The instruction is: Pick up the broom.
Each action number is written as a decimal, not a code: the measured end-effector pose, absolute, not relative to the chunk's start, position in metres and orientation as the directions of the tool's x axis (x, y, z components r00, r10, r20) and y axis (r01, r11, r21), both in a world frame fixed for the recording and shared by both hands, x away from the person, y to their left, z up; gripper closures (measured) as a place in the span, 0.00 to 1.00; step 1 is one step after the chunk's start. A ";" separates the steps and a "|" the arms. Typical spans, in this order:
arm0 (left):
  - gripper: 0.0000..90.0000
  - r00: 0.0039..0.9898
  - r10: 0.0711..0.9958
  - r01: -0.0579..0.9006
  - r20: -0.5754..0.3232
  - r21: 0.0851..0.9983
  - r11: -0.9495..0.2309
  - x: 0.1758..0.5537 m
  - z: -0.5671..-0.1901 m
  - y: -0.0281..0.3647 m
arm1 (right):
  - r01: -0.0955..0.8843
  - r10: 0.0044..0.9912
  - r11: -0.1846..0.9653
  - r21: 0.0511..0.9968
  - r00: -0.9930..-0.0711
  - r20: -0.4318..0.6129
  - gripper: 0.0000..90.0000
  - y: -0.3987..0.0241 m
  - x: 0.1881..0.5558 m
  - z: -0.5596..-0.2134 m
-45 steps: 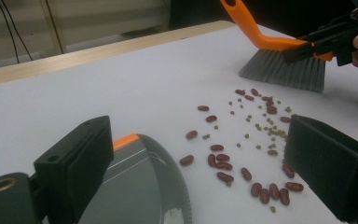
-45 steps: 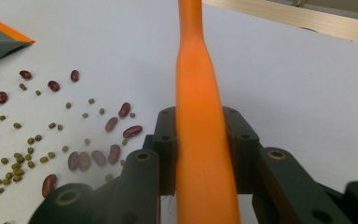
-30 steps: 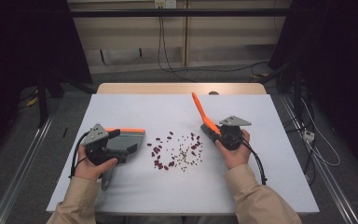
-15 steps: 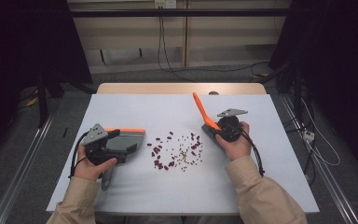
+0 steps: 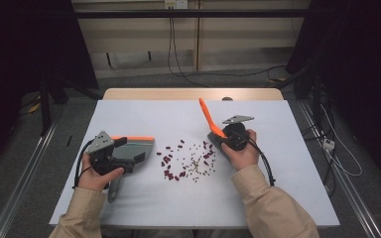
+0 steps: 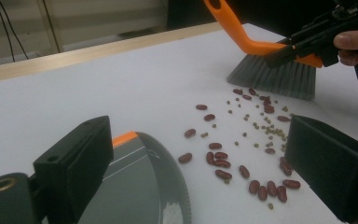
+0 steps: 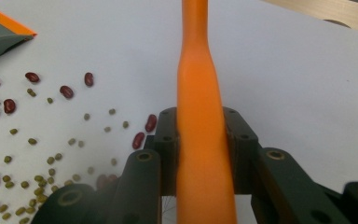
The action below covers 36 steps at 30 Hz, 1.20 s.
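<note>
The light, stiff hand brush (image 7: pixel 200 140) is clamped at its orange handle by the right gripper (image 7: pixel 200 154), soft bristles yielding over loose beans (image 5: pixel 188 161).

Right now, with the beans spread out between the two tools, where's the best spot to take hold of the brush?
Probably the orange handle of the brush, low down just above the grey bristles, coming at it from its two flat sides. That is where the right gripper clamps it. The handle is a narrow, straight bar there, and a low grip likely keeps the bristles steady while sweeping.
</note>
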<state>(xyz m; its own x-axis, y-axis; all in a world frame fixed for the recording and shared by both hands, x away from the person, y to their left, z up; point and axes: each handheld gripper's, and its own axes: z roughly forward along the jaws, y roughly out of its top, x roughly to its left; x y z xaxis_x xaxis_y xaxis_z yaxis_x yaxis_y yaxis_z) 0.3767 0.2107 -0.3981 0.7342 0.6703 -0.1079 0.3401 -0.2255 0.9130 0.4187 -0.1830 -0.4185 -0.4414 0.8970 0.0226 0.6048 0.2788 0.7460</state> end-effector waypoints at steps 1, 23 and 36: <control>0.08 0.733 0.671 0.341 -0.111 0.914 -0.221 0.376 -0.398 0.211 | 0.603 0.898 0.278 0.748 -0.440 0.021 0.79 -0.179 0.418 -0.419; 0.08 0.734 0.672 0.331 -0.099 0.916 -0.226 0.373 -0.397 0.214 | 0.520 0.867 0.328 0.789 -0.497 -0.033 0.79 -0.139 0.400 -0.425; 0.08 0.736 0.669 0.332 -0.101 0.916 -0.227 0.372 -0.396 0.214 | 0.504 0.851 0.352 0.788 -0.523 -0.046 0.79 -0.131 0.395 -0.424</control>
